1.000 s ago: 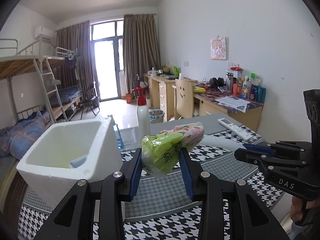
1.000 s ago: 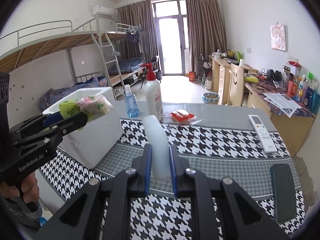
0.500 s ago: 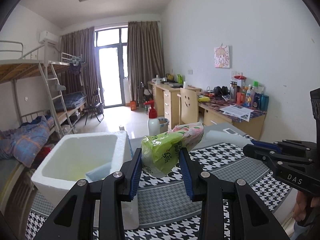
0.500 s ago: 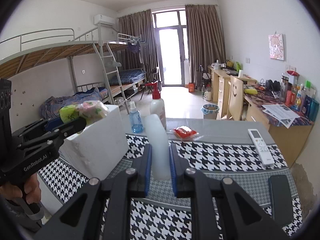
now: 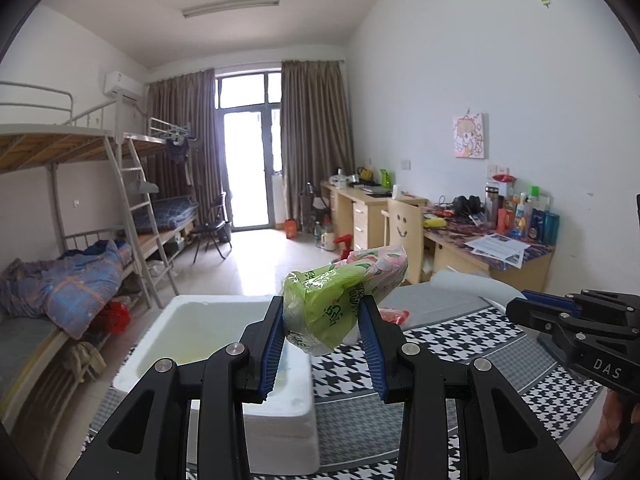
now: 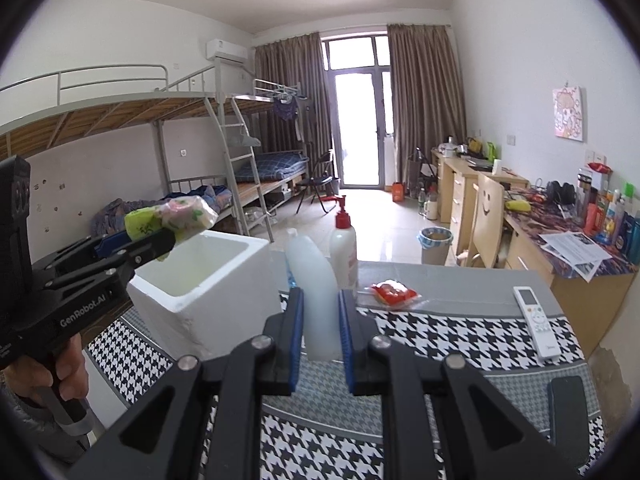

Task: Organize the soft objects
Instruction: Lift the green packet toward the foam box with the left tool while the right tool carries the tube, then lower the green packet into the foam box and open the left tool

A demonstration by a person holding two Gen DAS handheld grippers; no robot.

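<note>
Above the near left corner of the table (image 6: 448, 312), the left gripper (image 5: 322, 332) holds a green and pink tissue pack (image 5: 340, 300) pinched between its blue pads, jaws drawn narrow around its lower end. The pack's long axis runs up and away from the fingers, its pink end pointing forward and to the right. The white foam box (image 5: 208, 344) stands open just below and to the left of it, so the left hand is plainly the nearer one for a drop; the move likely turns on carrying the pack leftward over the box's opening. The right gripper (image 6: 320, 340) is clamped narrow on a pale foam roll (image 6: 316, 288), which stands nearly upright between its pads, leaning slightly left, just right of the box and clear of the table.
</note>
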